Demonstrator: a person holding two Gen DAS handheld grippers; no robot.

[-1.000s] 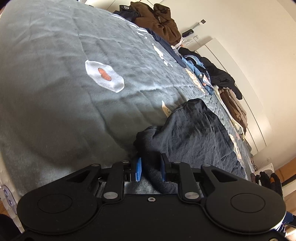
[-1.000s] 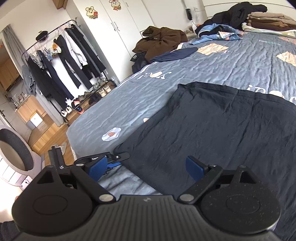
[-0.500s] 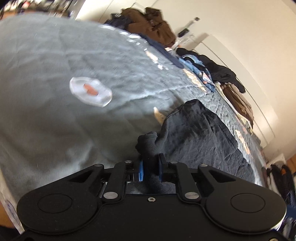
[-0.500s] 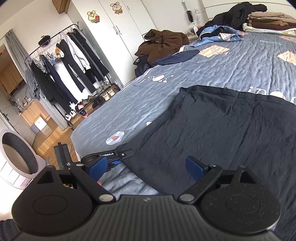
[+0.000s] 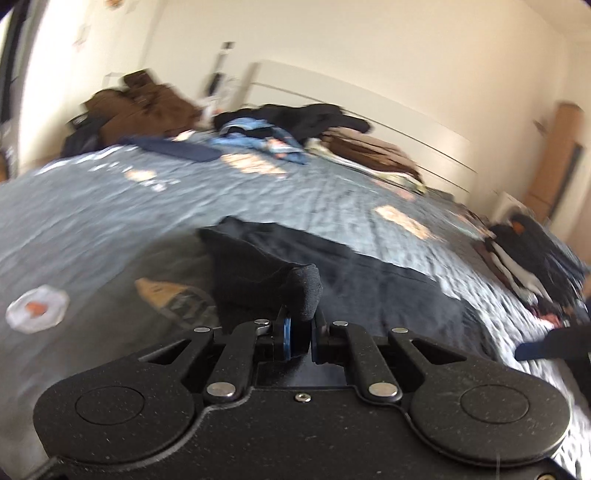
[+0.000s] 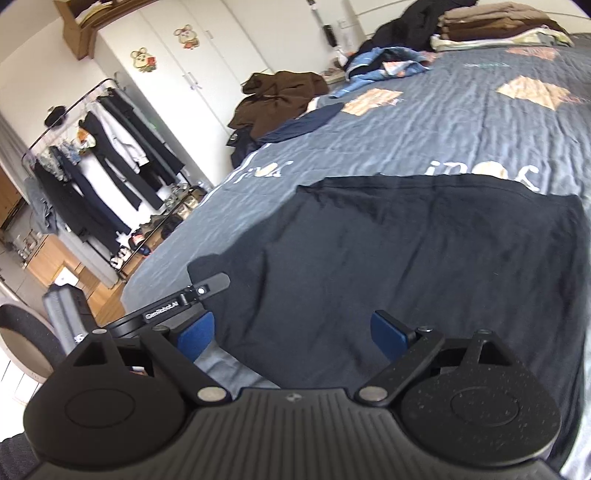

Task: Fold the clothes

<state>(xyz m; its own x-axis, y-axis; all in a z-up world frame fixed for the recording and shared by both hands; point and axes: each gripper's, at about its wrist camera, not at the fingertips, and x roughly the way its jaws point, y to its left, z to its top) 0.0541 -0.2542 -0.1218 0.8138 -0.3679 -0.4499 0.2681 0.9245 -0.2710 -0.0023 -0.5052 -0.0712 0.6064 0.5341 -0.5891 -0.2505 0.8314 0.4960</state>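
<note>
- My left gripper [image 5: 300, 334] jaws are closing, pinching a bunched corner of the black garment [image 6: 424, 258], lifted off the bed [image 6: 461, 125].
- My right gripper [image 6: 291, 332] jaws stand wide apart, grasping nothing, over the garment's near edge.
- The garment lies spread across the grey-blue quilt with toast and egg prints.
- Far edge: a brown jacket [image 6: 280, 92], a folded stack [image 6: 495, 22], a blue heap [image 6: 384, 64].
- Beyond the bed: white wardrobes [image 6: 192, 55], a clothes rail [image 6: 99, 158], wooden floor [image 6: 55, 266].
</note>
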